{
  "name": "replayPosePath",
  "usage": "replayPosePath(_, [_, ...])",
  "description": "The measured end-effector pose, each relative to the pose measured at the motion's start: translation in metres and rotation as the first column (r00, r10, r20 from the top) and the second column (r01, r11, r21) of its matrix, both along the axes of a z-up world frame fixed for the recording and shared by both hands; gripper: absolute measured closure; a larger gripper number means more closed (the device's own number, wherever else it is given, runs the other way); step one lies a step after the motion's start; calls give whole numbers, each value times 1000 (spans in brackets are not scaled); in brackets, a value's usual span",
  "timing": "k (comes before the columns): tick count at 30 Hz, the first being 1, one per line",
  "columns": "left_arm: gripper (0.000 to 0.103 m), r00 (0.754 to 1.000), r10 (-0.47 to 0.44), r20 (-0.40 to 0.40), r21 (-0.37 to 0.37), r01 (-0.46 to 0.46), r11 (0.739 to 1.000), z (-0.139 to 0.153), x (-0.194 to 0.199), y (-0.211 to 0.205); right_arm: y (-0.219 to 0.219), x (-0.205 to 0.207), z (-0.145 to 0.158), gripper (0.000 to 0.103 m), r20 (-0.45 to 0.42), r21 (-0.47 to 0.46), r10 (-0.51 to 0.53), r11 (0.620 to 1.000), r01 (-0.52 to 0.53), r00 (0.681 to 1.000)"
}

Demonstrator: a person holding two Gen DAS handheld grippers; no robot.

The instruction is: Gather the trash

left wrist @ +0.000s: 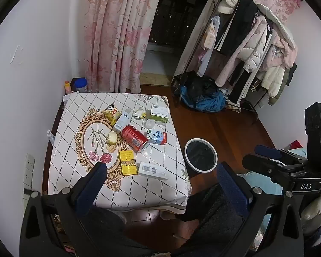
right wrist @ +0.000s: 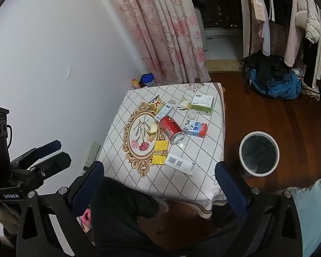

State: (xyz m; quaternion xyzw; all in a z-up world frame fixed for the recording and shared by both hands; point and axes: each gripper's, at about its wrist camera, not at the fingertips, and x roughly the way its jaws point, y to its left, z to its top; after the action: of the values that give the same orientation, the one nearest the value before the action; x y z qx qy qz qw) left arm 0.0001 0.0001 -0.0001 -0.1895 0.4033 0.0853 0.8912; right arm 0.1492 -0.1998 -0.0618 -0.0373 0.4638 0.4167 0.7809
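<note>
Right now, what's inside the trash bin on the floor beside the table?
The trash bin shows only a dark liner with no trash visible on it. Its very bottom is too dark to confirm. All the litter, including the red can, sits on the table.

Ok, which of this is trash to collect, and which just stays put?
Job: red can, yellow box, white barcode box, blue-white carton, green box, bin.
Stays: blue-lidded jar, clothes rack, curtain.

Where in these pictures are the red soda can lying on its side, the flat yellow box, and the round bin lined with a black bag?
red soda can [left wrist: 134,138], left wrist view, its side.
flat yellow box [left wrist: 128,162], left wrist view, its top face.
round bin [right wrist: 277,150], right wrist view, its white rim.
</note>
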Motion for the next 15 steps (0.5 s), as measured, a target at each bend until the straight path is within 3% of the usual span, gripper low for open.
replayPosePath(15, [0,1000,-1,9,-5,1,1000,7,-3,1,6,-6,-1,0,5,0,17,1000,-17,1000])
